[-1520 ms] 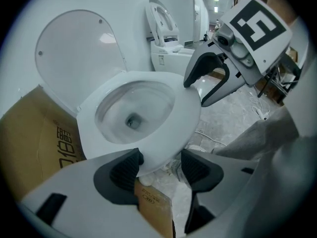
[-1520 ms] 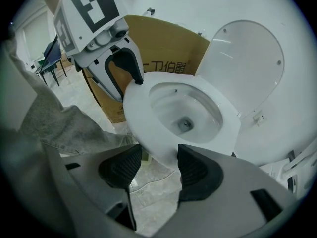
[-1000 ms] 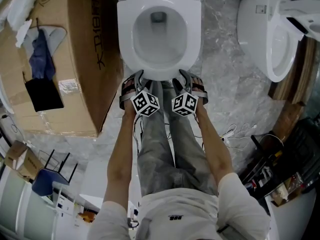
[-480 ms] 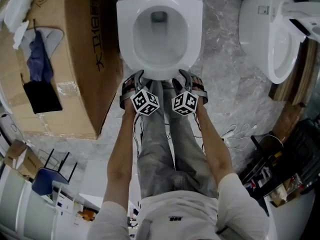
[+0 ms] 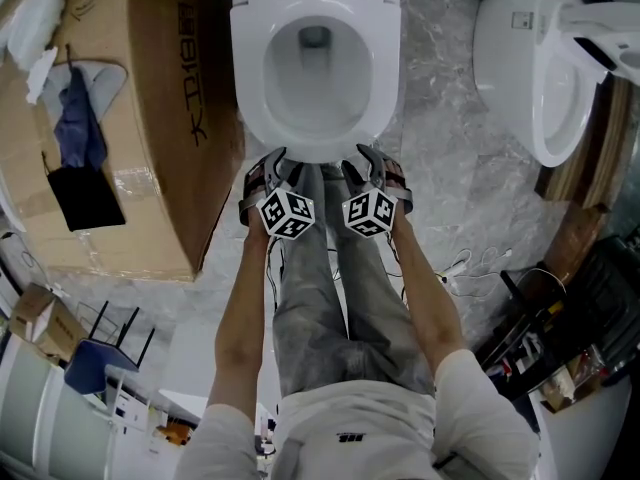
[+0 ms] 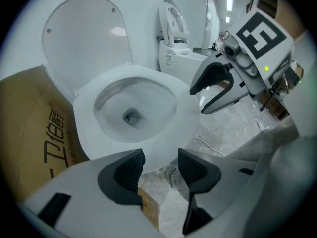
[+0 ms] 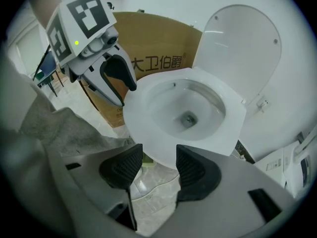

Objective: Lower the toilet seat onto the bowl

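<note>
A white toilet fills the top middle of the head view. Its seat (image 5: 250, 80) lies flat on the bowl (image 5: 316, 73), and the lid (image 6: 84, 38) stands upright behind it. My left gripper (image 5: 271, 165) hovers at the bowl's front left edge. Its jaws are closing with nothing between them, and a gap still shows in the left gripper view (image 6: 161, 160). My right gripper (image 5: 368, 160) sits at the front right edge, open and empty (image 7: 159, 158). Each gripper sees the other beside the seat: the right gripper (image 6: 197, 100) and the left gripper (image 7: 126, 94).
A large cardboard box (image 5: 150, 118) stands close on the toilet's left. A second white toilet (image 5: 540, 68) is at the right. Cables (image 5: 480, 263) lie on the grey marble floor. The person's legs (image 5: 330, 288) and sandalled feet are right below the grippers.
Both grippers stay at the front of the bowl, shifted only slightly. The seat and lid have not moved.
</note>
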Available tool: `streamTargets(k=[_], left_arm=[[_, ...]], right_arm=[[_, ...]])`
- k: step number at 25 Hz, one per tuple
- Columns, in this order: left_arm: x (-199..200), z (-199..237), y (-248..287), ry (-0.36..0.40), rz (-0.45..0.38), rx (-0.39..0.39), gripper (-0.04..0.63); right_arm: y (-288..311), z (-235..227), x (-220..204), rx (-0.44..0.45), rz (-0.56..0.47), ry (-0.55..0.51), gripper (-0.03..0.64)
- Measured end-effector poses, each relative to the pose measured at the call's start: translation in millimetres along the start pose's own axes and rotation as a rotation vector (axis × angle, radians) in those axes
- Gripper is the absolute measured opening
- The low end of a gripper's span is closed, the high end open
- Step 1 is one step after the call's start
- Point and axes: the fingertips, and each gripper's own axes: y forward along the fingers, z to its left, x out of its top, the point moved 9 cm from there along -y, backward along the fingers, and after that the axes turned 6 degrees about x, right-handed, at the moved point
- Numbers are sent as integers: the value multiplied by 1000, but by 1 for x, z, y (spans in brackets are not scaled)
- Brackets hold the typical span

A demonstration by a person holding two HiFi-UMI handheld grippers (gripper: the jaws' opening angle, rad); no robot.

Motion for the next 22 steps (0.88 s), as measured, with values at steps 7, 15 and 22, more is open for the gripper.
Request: streamTargets(k=[7, 15, 22], left_arm=[[26, 28, -48, -144, -135, 86, 218], [80, 63, -121, -261, -314, 165, 204], [125, 89, -201, -307, -461, 240, 189]], right_arm=[[-50, -18, 28, -67, -151, 122, 207], [-131, -49, 85, -164, -357, 178, 206], [-215, -63, 130, -229, -509, 206, 199]])
